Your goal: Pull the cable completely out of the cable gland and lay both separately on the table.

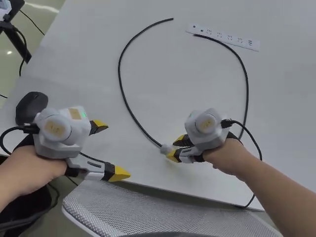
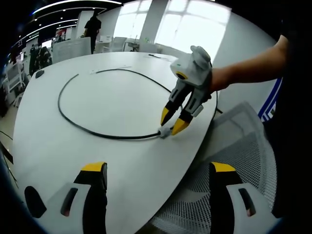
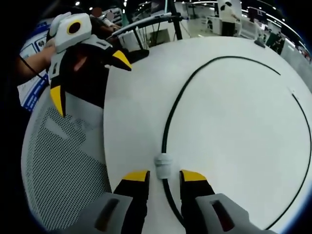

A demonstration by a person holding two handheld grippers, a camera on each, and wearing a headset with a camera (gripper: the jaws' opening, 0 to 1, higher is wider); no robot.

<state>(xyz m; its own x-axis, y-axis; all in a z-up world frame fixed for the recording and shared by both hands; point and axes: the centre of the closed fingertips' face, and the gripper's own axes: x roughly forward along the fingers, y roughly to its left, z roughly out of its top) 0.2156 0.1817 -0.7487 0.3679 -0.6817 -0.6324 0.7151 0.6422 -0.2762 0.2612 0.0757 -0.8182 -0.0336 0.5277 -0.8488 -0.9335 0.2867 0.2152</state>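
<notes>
White table [image 1: 177,94]: power strip [image 1: 223,37] beyond cable [image 1: 119,74]

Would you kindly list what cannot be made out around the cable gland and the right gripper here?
- Head view: the cable gland is half covered by the right gripper, so contact cannot be judged.
- Right gripper view: the cable runs on past the gland between the jaws; its near end is hidden by the gripper's body.
- Left gripper view: the gland is too small to show its nut or thread.
</notes>
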